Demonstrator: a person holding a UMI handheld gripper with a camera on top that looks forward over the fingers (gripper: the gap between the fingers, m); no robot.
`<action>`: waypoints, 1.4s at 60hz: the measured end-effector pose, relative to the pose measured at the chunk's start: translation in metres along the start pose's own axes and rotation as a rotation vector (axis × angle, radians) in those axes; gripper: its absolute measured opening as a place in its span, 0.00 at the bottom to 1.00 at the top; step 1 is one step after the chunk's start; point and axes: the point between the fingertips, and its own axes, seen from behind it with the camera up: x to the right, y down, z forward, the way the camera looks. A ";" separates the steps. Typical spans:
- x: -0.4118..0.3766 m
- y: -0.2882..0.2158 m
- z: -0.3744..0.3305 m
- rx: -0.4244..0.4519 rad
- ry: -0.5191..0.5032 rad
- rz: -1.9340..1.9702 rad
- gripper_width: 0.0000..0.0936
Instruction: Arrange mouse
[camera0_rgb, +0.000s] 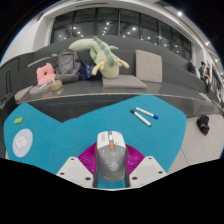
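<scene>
Grey plastic mouse (111, 160), one item, is sitting between the two fingers of the gripper (111, 172), low over a teal desk mat (60, 125).

Gripper view, item by item:

- Mouse: pale grey shell with an orange scroll wheel on its spine. Both magenta pads (90, 158) are lying against its flanks with no gap showing, so the jaws are reading as clenched on the mouse. Whether it is lifted or still resting on the mat cannot be told.
- Handling, as a judgement: it is likely behaving as a light, rigid body with smooth curved sides, so it could be slipping forward out of a loose pinch. The sides at the waist, where the pads are now sitting, appear to be the best hold; pressure on the top risks clicking the buttons.
- Desk mat: teal, covering the near table (185, 105), whose dark top is showing bare beyond it.
- Two markers (144, 115): white barrels with blue caps, lying on the mat ahead of the fingers and a little to the right, near each other.
- White card (21, 142): lying flat on the mat's left part, well apart from the mouse.
- Green tag (18, 120): small, just beyond the card.
- Plush toys (98, 55): heaped on the grey surface far beyond the mat; a pink item (44, 74) is sitting beside them.
- Containers: none are showing; nothing is being held in anything.
</scene>
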 end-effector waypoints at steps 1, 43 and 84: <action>-0.011 -0.007 -0.007 0.011 -0.012 -0.001 0.37; -0.479 0.029 0.024 -0.084 -0.252 -0.068 0.38; -0.383 0.048 -0.122 0.075 -0.096 -0.140 0.92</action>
